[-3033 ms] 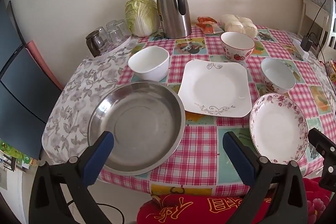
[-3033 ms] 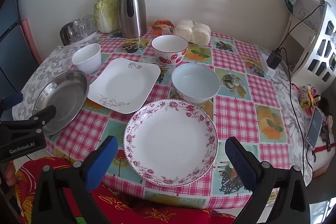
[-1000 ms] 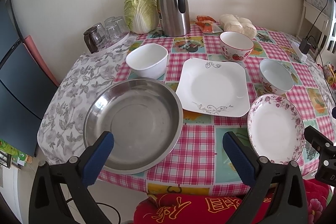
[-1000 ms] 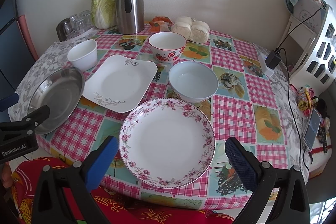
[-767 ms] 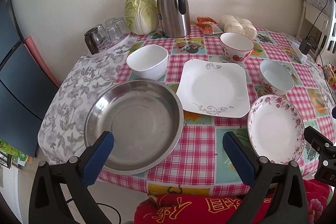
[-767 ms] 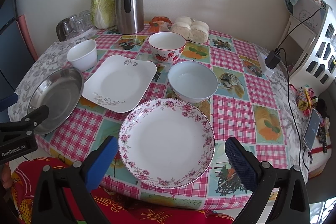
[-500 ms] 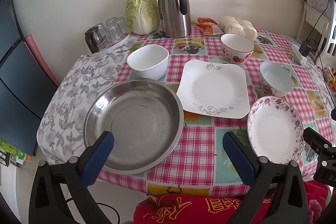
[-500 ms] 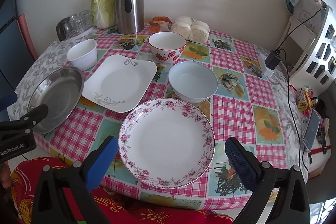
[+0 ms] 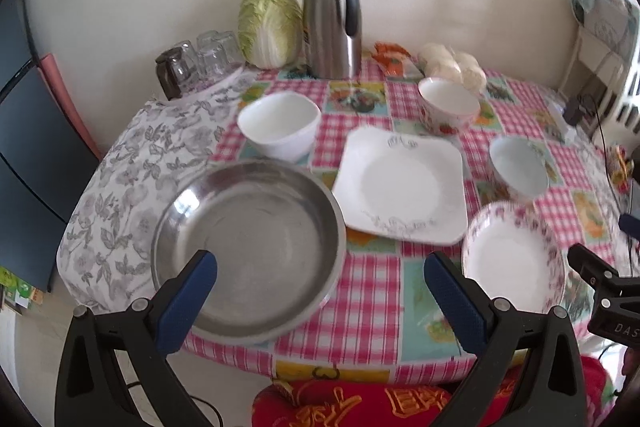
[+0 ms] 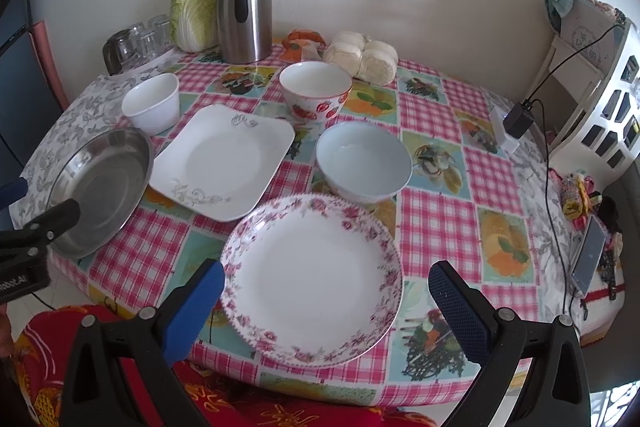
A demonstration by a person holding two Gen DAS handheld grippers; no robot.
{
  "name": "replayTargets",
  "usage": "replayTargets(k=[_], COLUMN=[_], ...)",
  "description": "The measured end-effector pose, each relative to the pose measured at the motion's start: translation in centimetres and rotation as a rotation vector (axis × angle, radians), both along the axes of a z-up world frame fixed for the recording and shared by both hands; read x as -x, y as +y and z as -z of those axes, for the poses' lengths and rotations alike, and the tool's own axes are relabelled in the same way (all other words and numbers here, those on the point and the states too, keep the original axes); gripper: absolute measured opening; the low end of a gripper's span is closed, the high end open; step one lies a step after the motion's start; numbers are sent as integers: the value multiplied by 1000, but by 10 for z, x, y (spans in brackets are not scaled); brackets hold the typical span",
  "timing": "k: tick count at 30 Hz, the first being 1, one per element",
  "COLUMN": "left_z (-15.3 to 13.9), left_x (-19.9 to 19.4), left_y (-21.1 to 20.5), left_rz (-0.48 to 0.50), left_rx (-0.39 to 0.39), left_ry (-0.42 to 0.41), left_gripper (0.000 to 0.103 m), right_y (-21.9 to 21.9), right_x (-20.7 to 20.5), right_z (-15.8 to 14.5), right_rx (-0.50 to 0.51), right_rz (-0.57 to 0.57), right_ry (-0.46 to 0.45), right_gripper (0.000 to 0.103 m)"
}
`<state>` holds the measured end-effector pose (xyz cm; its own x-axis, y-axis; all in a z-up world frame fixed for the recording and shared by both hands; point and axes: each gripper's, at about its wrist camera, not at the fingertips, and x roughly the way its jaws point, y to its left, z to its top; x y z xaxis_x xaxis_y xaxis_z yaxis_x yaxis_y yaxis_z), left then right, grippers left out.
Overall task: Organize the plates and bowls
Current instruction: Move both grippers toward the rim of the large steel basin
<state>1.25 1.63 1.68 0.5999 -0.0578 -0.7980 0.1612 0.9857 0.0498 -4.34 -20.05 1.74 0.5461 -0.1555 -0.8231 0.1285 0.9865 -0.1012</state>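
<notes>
Steel thermos (image 10: 245, 7), cabbage (image 10: 193, 11), glasses (image 10: 138, 41), buns (image 10: 362, 57).

table (image 10: 436, 115) | checked cloth | steel pan (image 9: 248, 243); square plate (image 10: 224, 159); floral plate (image 10: 312, 279); three bowls

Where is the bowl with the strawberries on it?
In the right wrist view the strawberry bowl sits toward the back of the table, between the silver jug and the pale blue bowl.

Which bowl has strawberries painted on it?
The strawberry bowl is the one farthest back, near the steel flask. The square white bowl and the pale blue bowl are both plain, with no red fruit outside.
</notes>
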Motion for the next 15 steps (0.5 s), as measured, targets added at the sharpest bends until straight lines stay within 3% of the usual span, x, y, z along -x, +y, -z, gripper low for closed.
replayTargets(k=[9, 15], left_z=[-21, -16], left_x=[-38, -51], left_y=[29, 54], left_rz=[-105, -163], left_rx=[62, 107], left_ry=[-66, -70], left_gripper=[103, 103], right_y=[-8, 6], right_x=[-32, -52], right_z=[-26, -36], right_rx=[30, -17], right_rz=[13, -8], right_ry=[-43, -96], right_gripper=[103, 103])
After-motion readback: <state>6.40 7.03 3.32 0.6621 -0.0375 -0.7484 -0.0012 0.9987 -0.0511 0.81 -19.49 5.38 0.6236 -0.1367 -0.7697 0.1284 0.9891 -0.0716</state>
